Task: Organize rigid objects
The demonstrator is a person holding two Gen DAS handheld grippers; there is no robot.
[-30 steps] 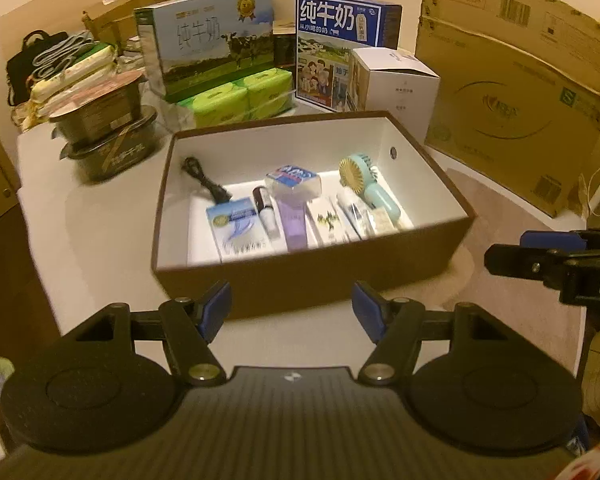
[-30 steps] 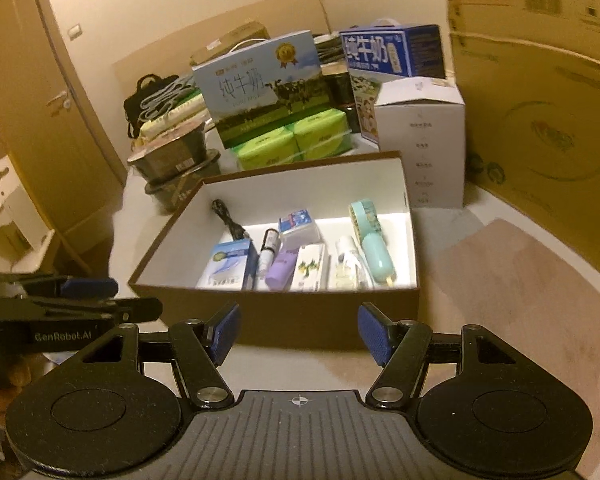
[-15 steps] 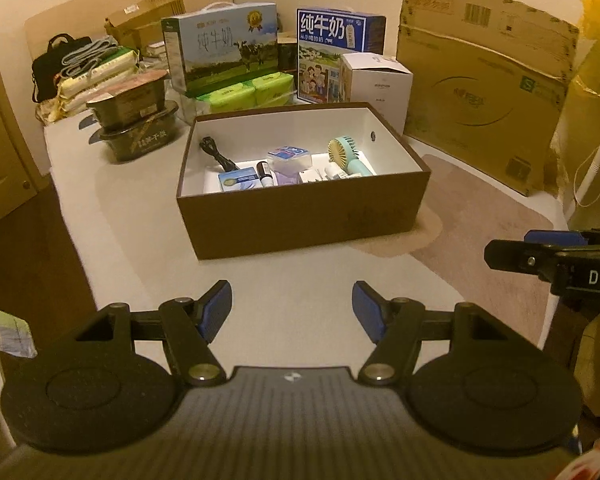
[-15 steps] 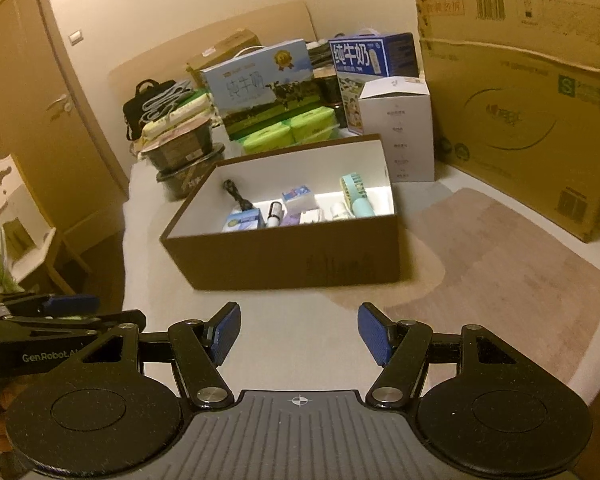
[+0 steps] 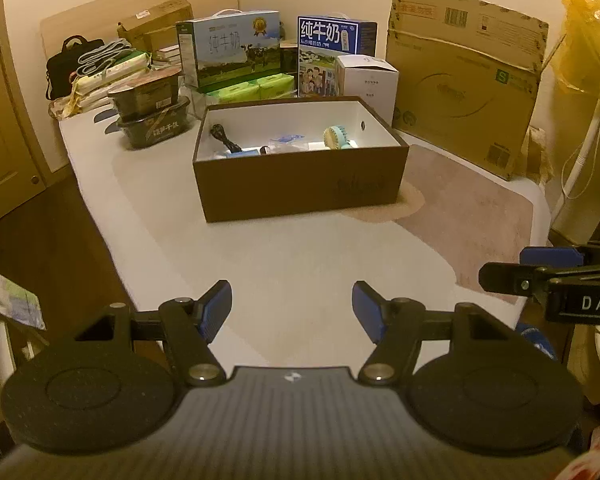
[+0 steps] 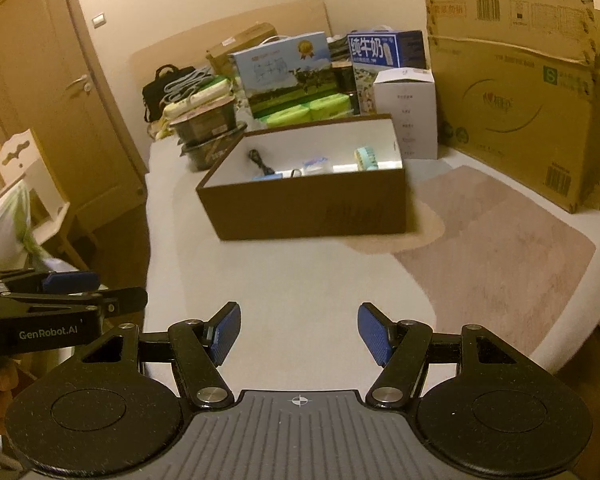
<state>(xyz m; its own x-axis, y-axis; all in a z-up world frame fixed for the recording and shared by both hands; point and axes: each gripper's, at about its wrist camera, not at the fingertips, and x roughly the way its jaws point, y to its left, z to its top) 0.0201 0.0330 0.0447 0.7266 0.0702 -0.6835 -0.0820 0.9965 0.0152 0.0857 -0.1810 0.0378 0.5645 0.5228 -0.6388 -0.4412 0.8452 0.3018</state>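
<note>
Both your grippers hang empty low in the frame, well apart from the brown box [image 5: 300,188] at centre: left gripper [image 5: 292,308] with fingers spread wide, right gripper [image 6: 299,333] the same. The small items, among them a mint hand fan [image 5: 337,137] and a black cable [image 5: 224,139], already lie inside the box. Nothing loose shows on the pale surface [image 5: 284,256] near you, so the sorting looks finished; your next move is probably just checking for stragglers.
</note>
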